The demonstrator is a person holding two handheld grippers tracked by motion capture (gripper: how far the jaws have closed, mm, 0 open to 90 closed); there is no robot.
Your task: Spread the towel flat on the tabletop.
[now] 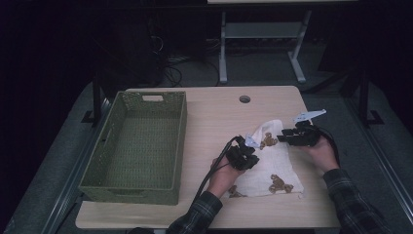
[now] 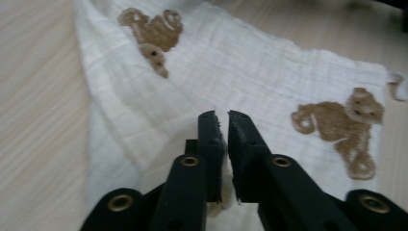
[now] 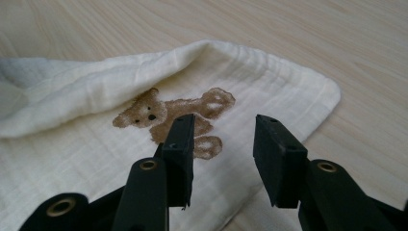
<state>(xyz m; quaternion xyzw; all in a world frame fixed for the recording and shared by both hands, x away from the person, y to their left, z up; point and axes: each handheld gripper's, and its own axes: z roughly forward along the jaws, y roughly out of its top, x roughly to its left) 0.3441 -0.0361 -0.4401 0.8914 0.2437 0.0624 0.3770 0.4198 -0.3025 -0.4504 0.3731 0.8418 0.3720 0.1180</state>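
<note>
A cream muslin cloth (image 1: 270, 168) printed with brown teddy bears lies on the right half of the light wooden desk (image 1: 214, 117), reaching down near the desk's near edge. Its far part is folded over on itself, so a raised fold runs across it; in the right gripper view the cloth (image 3: 96, 159) shows that fold as a thick rolled edge above one bear (image 3: 178, 115), with a rounded corner toward the bare desk (image 3: 288, 38).

The left gripper (image 1: 243, 155) sits at the cloth's left edge, held by the left hand (image 1: 224, 175). In the left gripper view its jaws stand almost together, a narrow slit between them, with the cloth (image 2: 250, 72) spread beneath and beyond; I cannot tell whether a thin fold of fabric is caught between the pads. Two bears show there, one (image 2: 151, 33) at the far left, one (image 2: 344, 125) at the right.

The right gripper (image 1: 292, 135) rests at the cloth's far right edge, in the right hand (image 1: 324, 153). Its jaws stand apart, nothing between them, hovering just over the printed bear.

A green woven basket (image 1: 112, 146) occupies the desk's left side, well apart from the cloth.
</note>
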